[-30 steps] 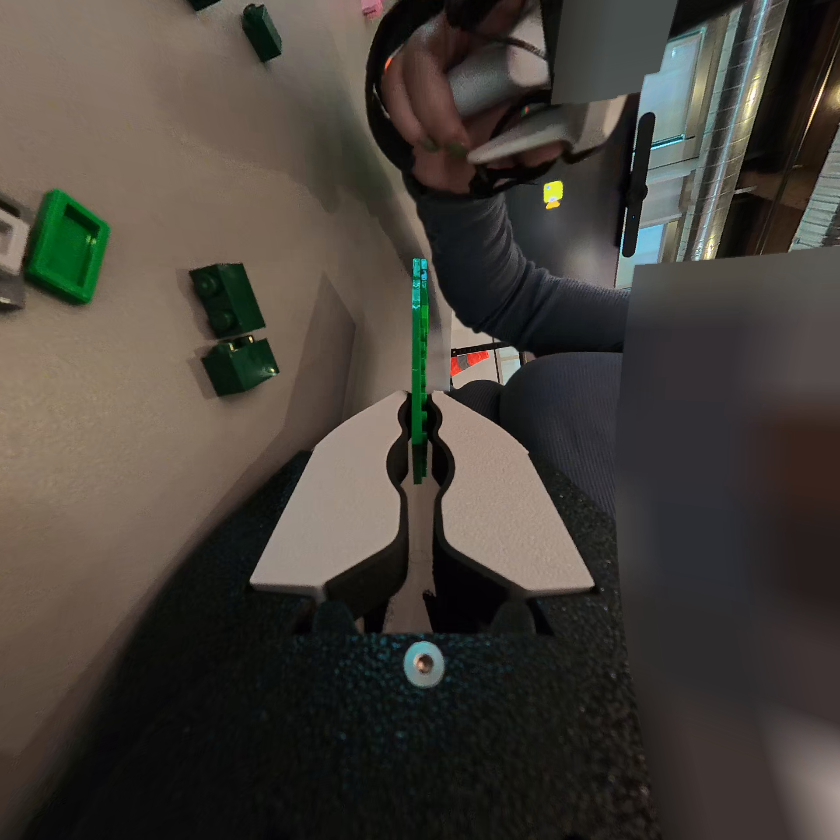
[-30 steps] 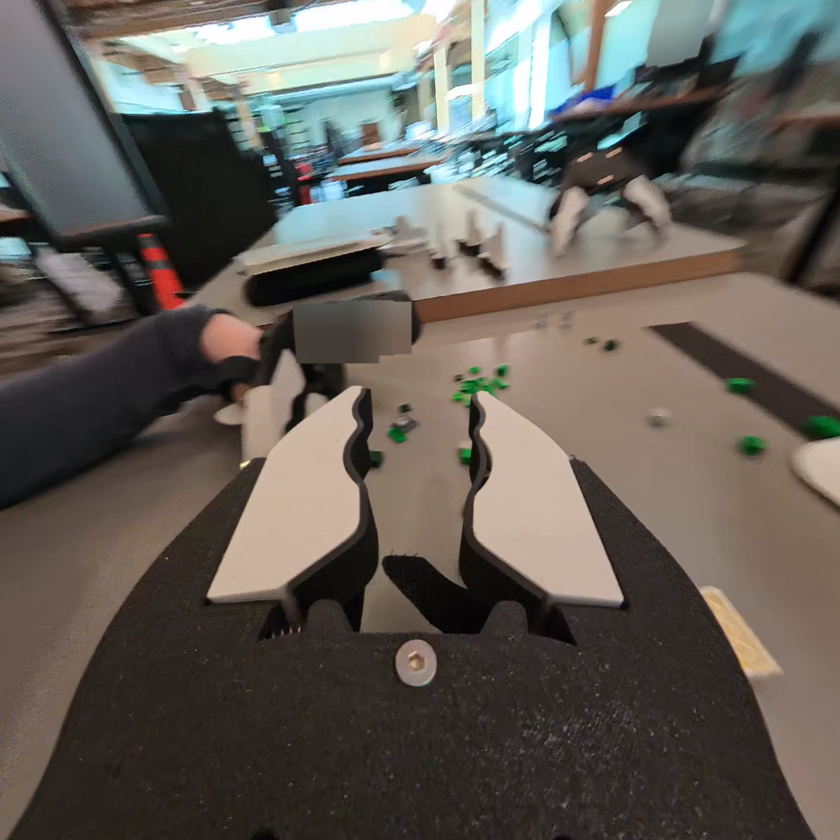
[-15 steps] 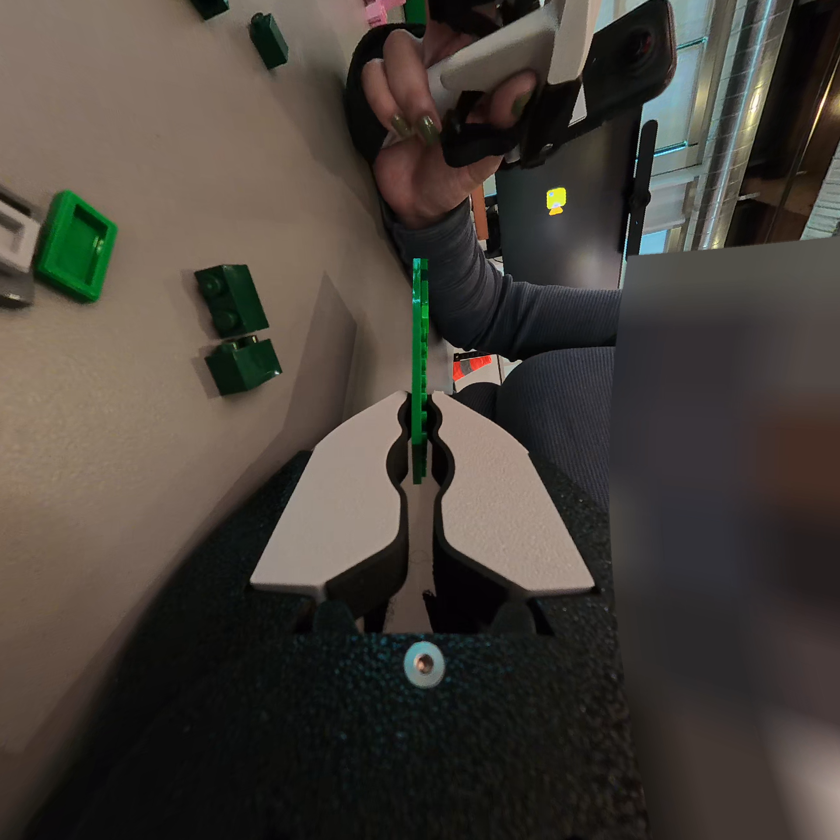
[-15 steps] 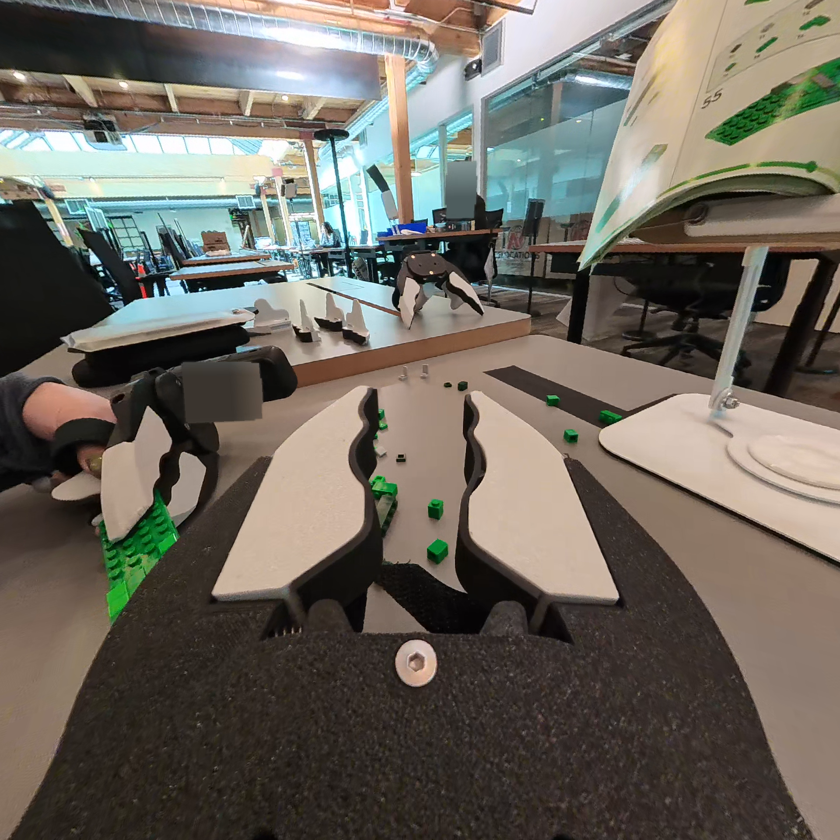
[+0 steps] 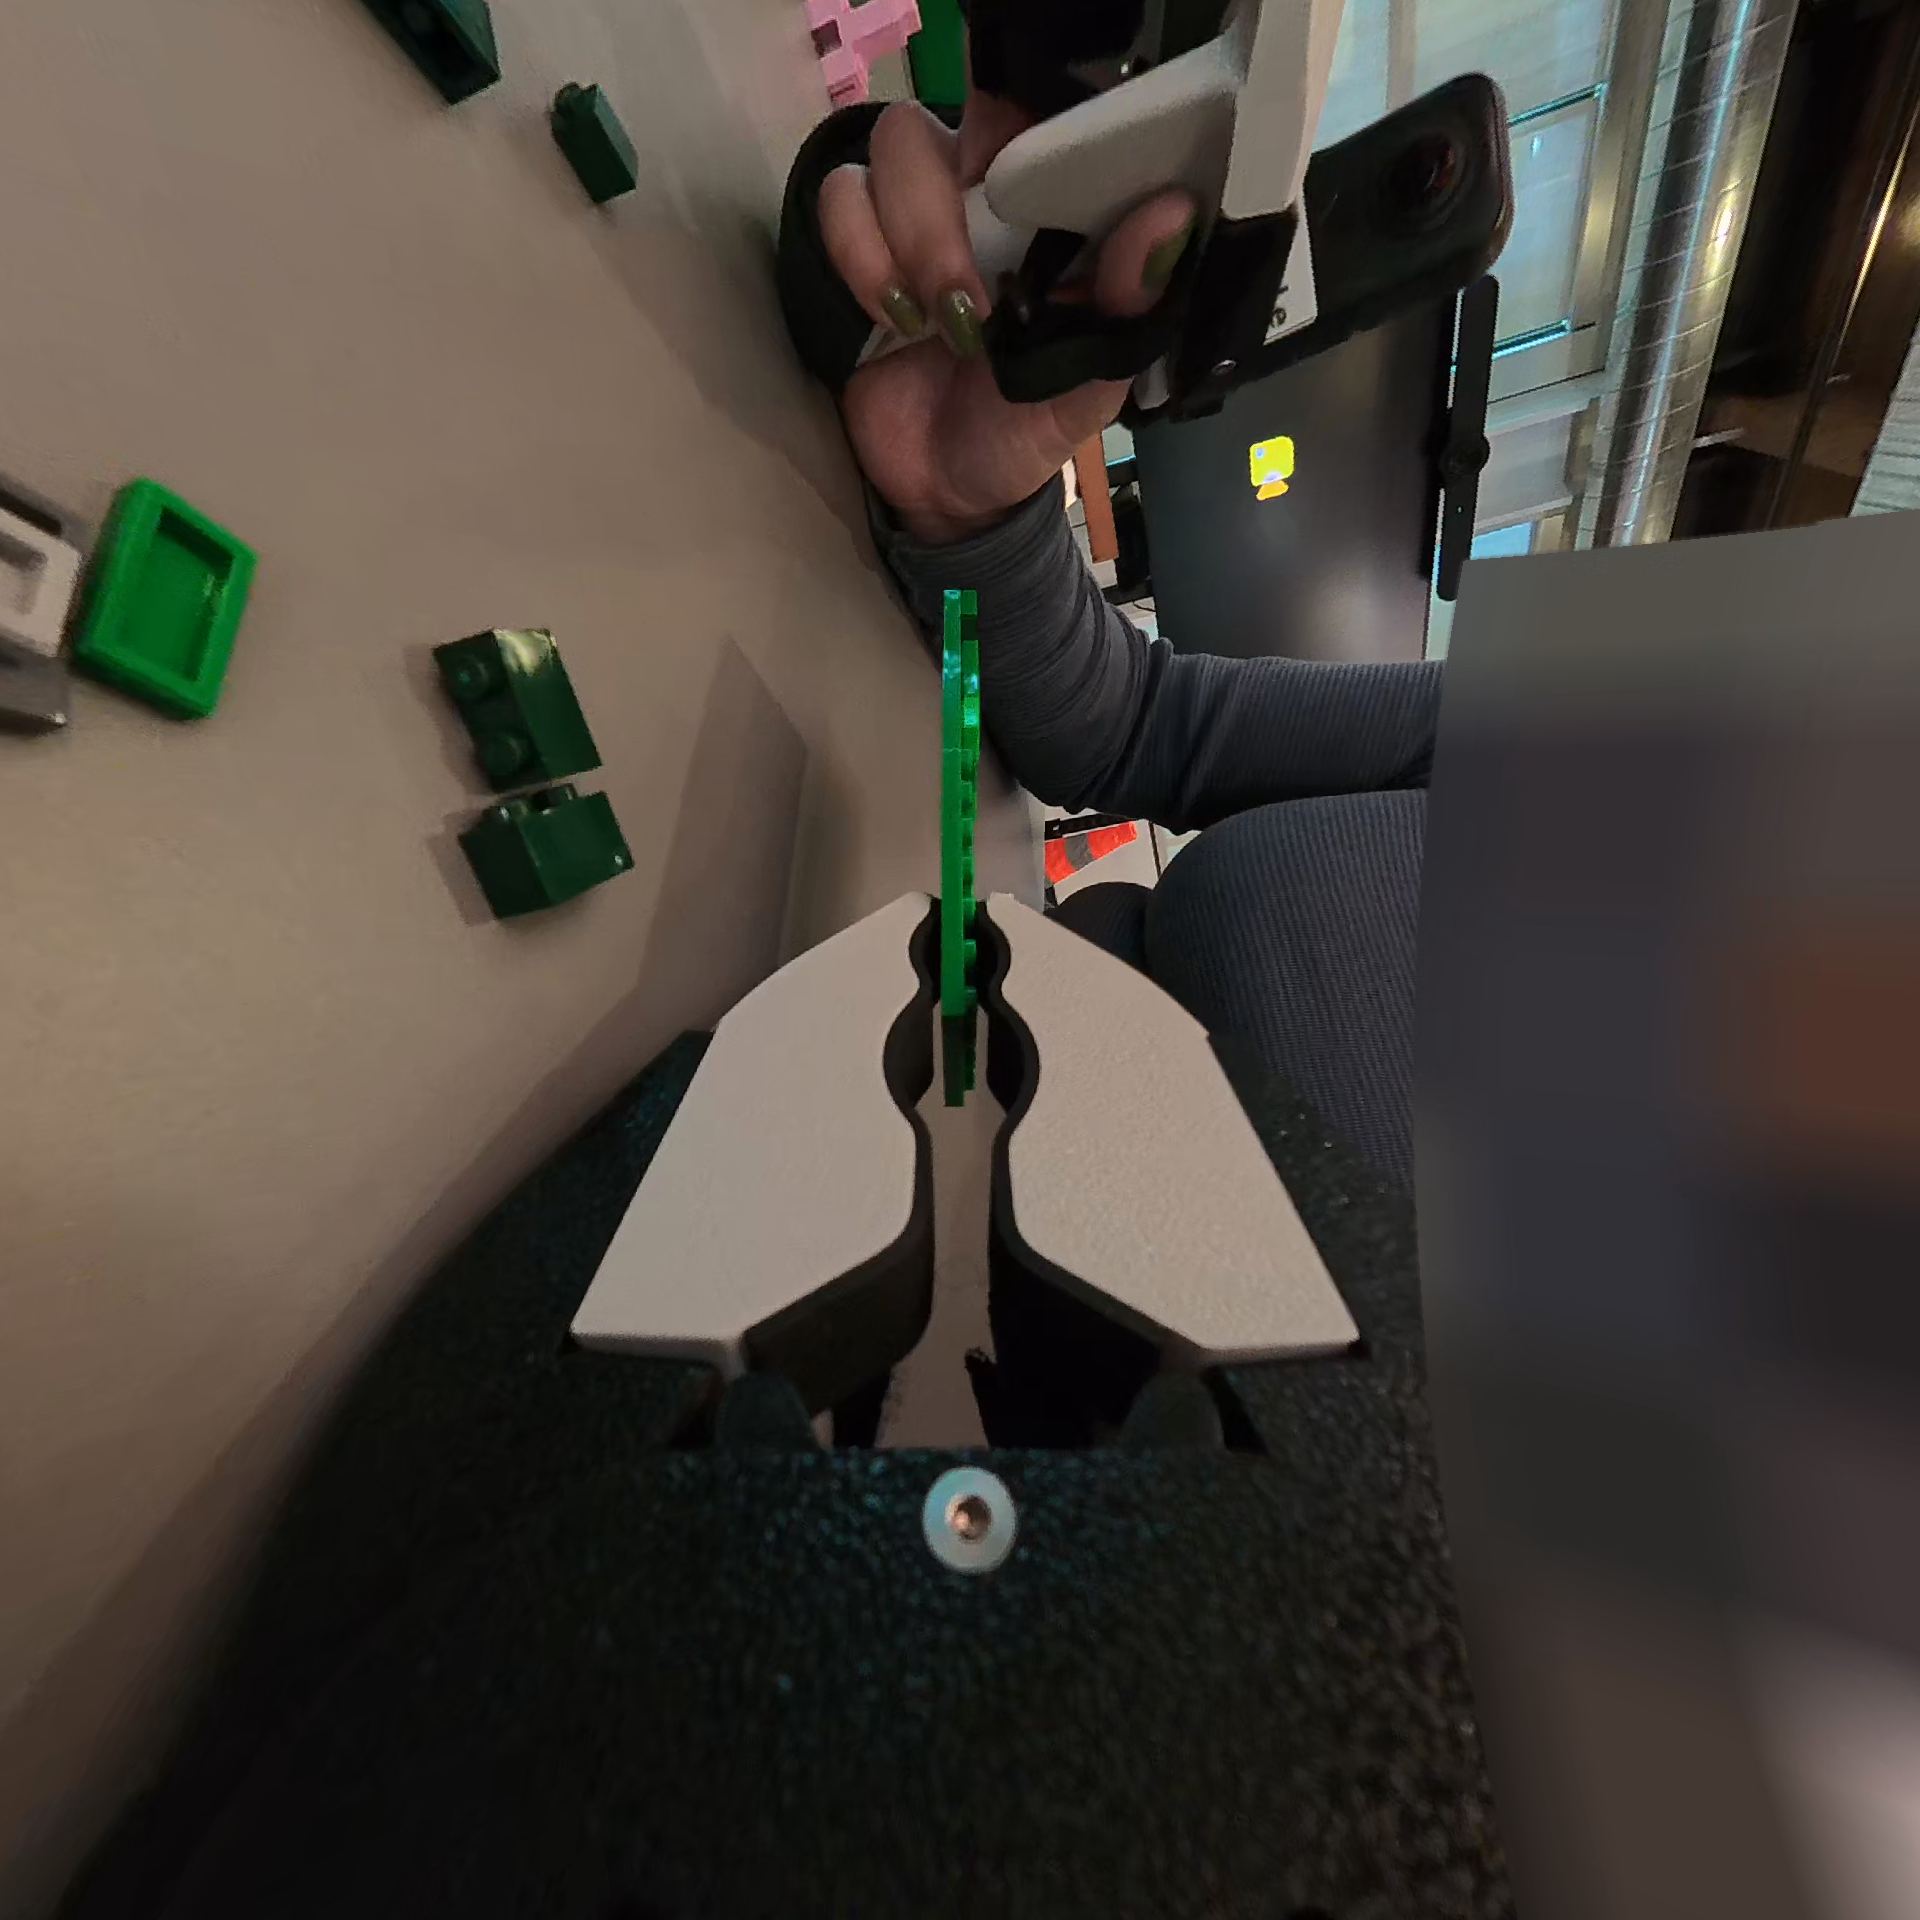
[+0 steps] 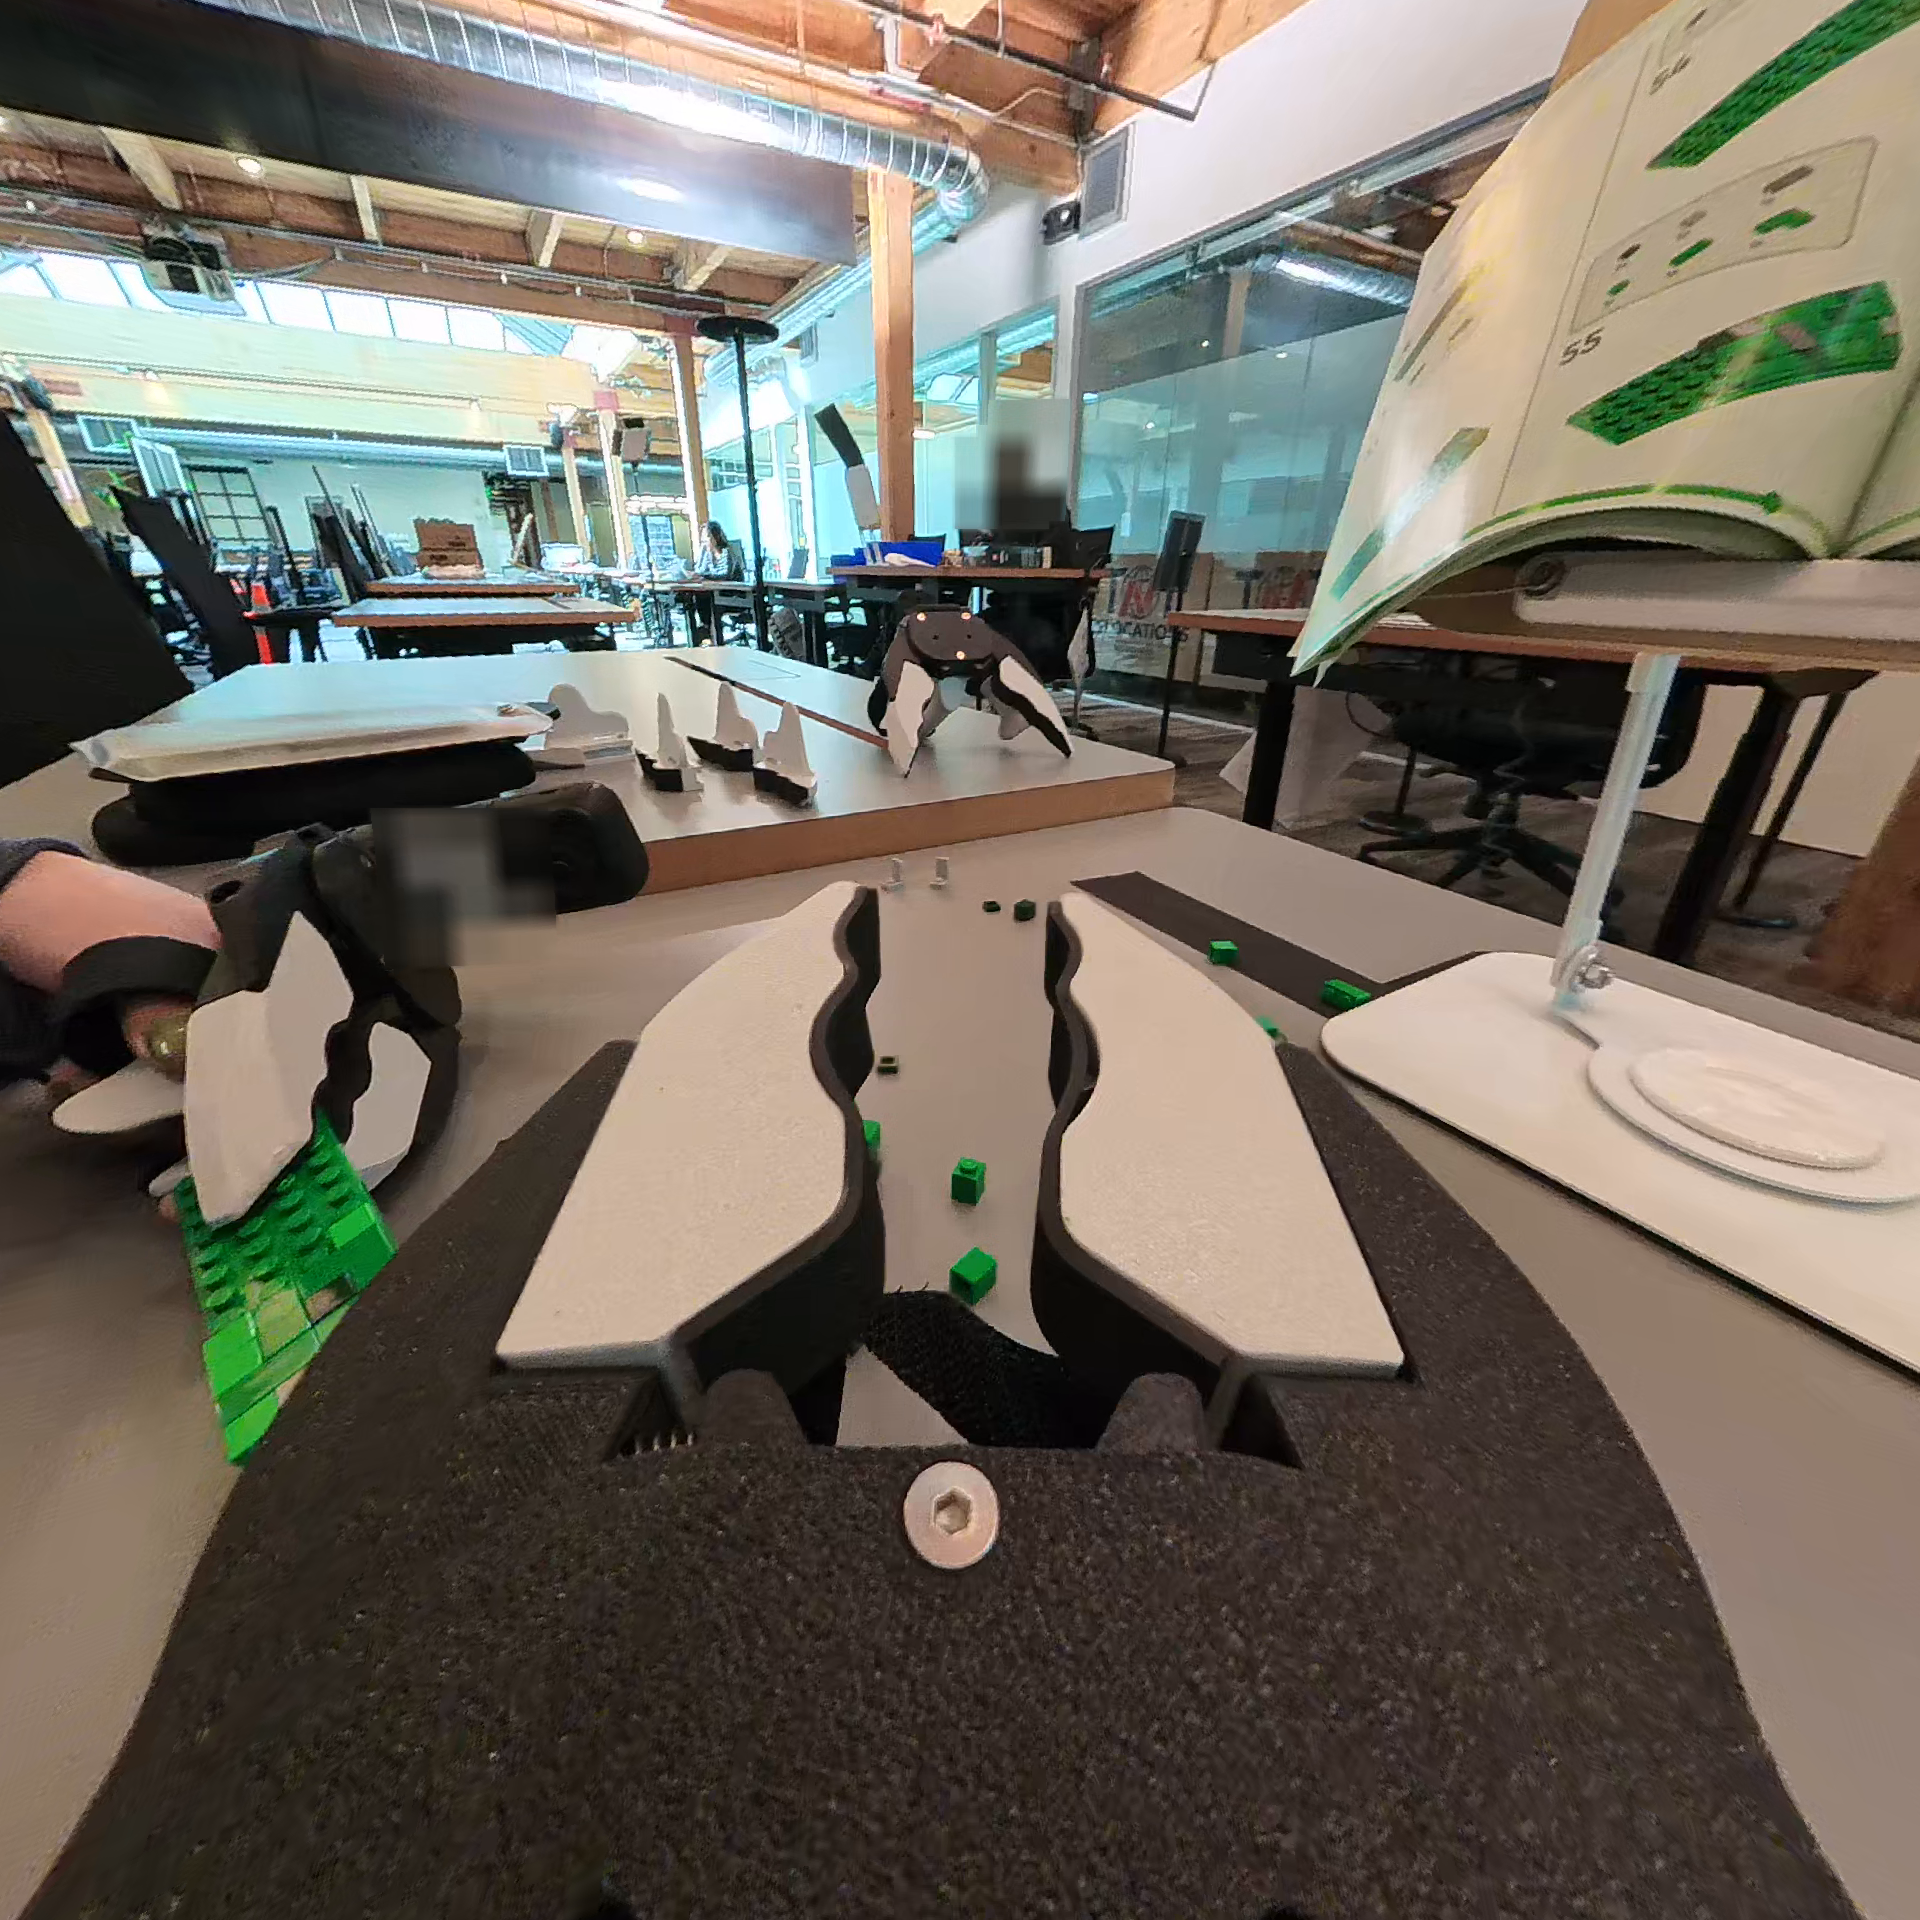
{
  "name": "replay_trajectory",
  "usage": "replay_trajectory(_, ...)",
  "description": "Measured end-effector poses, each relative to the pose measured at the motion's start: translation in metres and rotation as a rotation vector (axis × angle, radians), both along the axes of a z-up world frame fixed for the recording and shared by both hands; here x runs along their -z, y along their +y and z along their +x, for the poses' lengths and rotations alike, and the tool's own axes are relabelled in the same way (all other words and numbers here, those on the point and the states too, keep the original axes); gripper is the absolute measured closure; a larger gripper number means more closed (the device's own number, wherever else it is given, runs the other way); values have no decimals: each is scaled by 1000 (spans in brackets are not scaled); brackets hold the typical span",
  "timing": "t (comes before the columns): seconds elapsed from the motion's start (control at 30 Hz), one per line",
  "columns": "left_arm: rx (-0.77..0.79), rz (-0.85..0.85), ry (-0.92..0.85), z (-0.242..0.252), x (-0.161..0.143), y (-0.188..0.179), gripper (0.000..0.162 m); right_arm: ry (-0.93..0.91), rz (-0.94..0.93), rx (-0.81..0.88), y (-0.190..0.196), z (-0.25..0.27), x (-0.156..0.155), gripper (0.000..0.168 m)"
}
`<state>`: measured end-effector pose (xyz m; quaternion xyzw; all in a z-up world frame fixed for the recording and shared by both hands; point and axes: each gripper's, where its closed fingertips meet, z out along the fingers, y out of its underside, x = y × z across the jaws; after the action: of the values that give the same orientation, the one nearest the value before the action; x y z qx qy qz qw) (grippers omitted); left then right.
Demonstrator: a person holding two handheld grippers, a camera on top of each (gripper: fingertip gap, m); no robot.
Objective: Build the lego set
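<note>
At far left of the grey worktop (image 5: 312, 312), in the left wrist view: one bright green square piece (image 5: 164, 597), hollow side up, touching a grey-and-white piece (image 5: 29, 613) cut by the frame edge. Just right of these, two dark green bricks (image 5: 530, 774), almost touching. At centre, the left hand-held gripper (image 5: 958, 920), clenched on a bright green studded plate (image 5: 958, 790) held edge-on, projecting forward past the fingertips. Above right, a person's hand (image 5: 966, 353) in a grey sleeve grips the other tool's handle. In the right wrist view, left edge: the same plate (image 6: 281, 1268) shown flat-faced, its lower end close to the worktop. At centre, the right hand-held gripper (image 6: 961, 914), released, with nothing between its fingers; small green bricks (image 6: 971, 1226) lie on the worktop in the gap. At right, an open instruction booklet (image 6: 1662, 312) on a white stand (image 6: 1507, 1081).
</note>
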<state>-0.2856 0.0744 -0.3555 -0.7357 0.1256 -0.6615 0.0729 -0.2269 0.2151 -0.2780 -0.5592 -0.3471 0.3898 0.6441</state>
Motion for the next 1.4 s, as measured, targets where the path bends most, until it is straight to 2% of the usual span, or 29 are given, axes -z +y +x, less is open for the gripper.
replay_trajectory(0.43,6,-1,-12,0,-1,-1,157,-14,83,41,-3,3,-5,144)
replay_trajectory(0.83,9,-2,-10,0,-1,-1,157,-57,63,10,-5,-3,1,148)
replay_trajectory(0.93,10,0,-7,0,-1,-2,157,-160,23,29,4,-5,14,141)
replay_trajectory(1.1,18,5,4,0,0,-4,157,-320,-19,-13,12,-14,25,150)
replay_trajectory(1.3,25,5,4,-1,0,-5,157,-521,-177,-177,13,-58,45,153)
replay_trajectory(1.4,23,2,-5,-1,-1,-5,157,-660,-184,-178,30,-75,53,157)
